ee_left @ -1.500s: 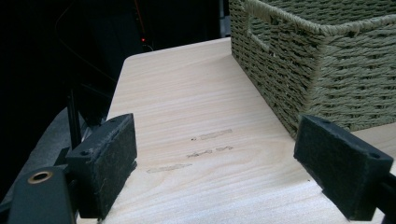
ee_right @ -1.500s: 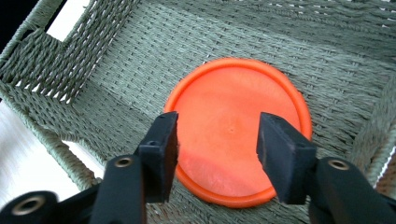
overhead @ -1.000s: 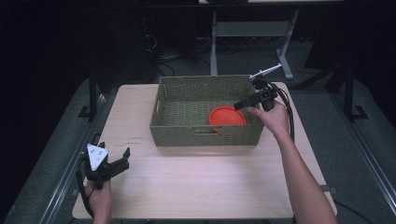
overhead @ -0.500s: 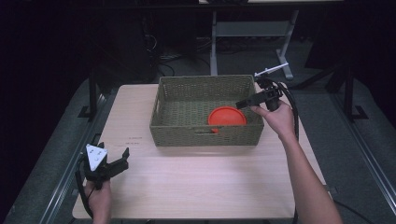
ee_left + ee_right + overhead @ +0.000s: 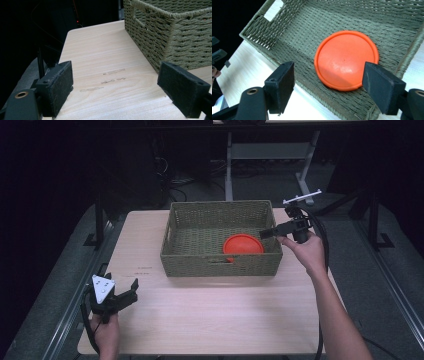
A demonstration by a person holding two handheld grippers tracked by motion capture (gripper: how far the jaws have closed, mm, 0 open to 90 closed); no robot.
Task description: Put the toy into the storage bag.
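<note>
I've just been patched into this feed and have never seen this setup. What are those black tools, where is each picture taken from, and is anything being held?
No robot arm here: a person holds a hand-held gripper in each hand, each with two black padded jaws. The high view looks down on the wooden table. The other two pictures come from cameras riding on the tools, looking along their jaws. The left hand-held gripper rests low near the table's front left corner, jaws open and empty. The right hand-held gripper hovers at the right end of the woven basket, jaws just opened wide, nothing between them. An orange disc lies flat inside the basket. Nothing is held.
</note>
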